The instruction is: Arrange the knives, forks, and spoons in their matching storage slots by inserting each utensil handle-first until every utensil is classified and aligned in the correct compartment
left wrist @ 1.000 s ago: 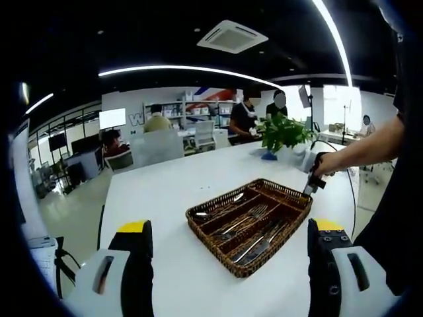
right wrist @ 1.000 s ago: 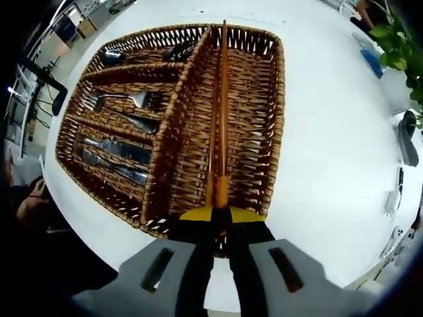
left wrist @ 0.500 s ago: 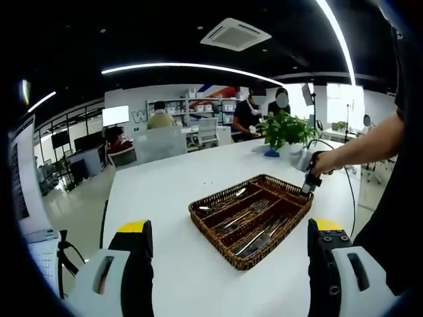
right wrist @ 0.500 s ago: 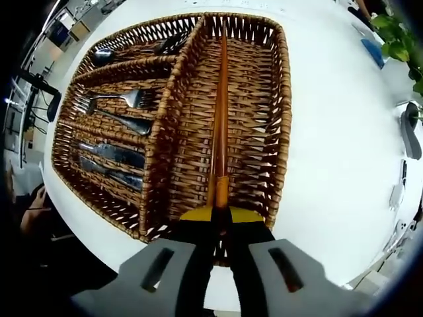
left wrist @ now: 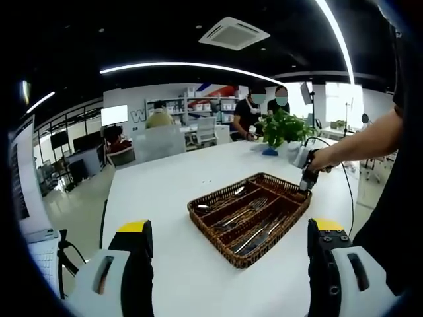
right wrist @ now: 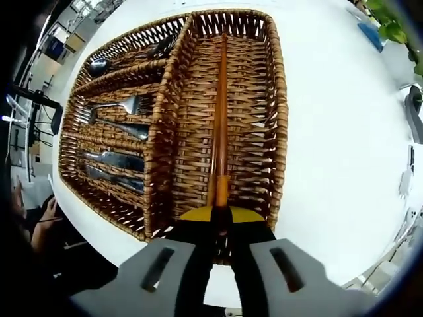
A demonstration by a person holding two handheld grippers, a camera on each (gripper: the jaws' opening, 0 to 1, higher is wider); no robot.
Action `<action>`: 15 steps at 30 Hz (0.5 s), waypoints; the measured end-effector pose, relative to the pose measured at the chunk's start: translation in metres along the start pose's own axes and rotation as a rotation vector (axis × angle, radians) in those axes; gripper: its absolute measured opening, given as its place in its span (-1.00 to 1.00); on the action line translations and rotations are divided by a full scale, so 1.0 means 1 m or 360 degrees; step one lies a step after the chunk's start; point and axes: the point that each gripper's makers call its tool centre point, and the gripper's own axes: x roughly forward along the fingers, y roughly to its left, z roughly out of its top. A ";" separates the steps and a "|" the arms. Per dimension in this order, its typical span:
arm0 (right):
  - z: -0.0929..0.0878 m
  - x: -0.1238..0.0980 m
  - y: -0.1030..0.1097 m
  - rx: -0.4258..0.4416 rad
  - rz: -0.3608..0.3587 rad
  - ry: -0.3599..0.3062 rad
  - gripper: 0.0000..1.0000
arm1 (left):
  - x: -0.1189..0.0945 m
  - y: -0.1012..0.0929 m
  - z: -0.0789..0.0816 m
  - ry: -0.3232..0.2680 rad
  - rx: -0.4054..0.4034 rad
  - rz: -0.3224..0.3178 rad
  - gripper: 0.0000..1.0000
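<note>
- Right gripper view: right gripper (right wrist: 220,214) pinches wooden chopsticks (right wrist: 220,119), probably a pair, over the wicker tray's (right wrist: 277,132) long compartment, aligned for placing.
- Left gripper (left wrist: 225,264), spread, idles nearer.

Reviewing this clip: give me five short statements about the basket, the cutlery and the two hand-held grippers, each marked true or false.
1. The right hand-held gripper is shut on wooden chopsticks. True.
2. The chopsticks hang over the wide compartment of the wicker basket. True.
3. The left hand-held gripper is shut on a fork. False: its jaws stand wide apart with nothing between them.
4. The forks lie loose on the white table. False: they lie in a narrow slot of the basket, between the spoons and the knives.
5. A green plant stands on the table beyond the basket in the left gripper view. True.
</note>
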 end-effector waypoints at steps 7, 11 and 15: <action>0.000 0.002 0.002 -0.0025 0.0027 0.0014 -0.88 | -0.001 0.000 0.000 0.0001 0.0001 -0.0001 0.99; 0.000 -0.001 0.006 -0.0061 0.0041 -0.0011 -0.82 | -0.002 0.001 0.000 0.0002 -0.0002 0.0003 0.99; 0.005 -0.008 0.008 -0.0091 0.0057 -0.0051 -0.75 | -0.002 0.001 0.000 0.0000 -0.0002 0.0006 0.99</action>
